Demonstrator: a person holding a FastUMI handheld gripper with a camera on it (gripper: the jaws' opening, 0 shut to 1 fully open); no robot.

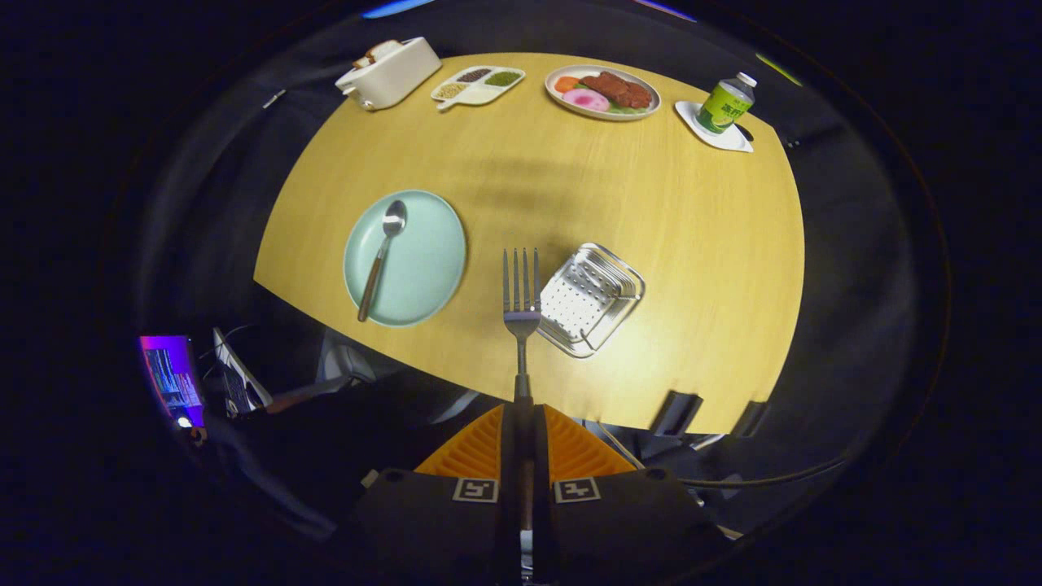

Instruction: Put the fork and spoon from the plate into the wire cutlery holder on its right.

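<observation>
Gripper clamped on fork handle, held high between plate and holder. Spoon waits on plate. Next: carry fork right, lower into holder.

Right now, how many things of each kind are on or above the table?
Cutlery: 2, fork held in the gripper, spoon on the green plate
Plates and trays: 4
Cutlery holder: 1
Bottle: 1
Toaster: 1
Total: 9

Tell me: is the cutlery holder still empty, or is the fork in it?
Empty. The cutlery holder shows only its bare perforated bottom. The fork is clamped by its handle in the gripper, tines forward; the spoon lies on the plate.
</observation>
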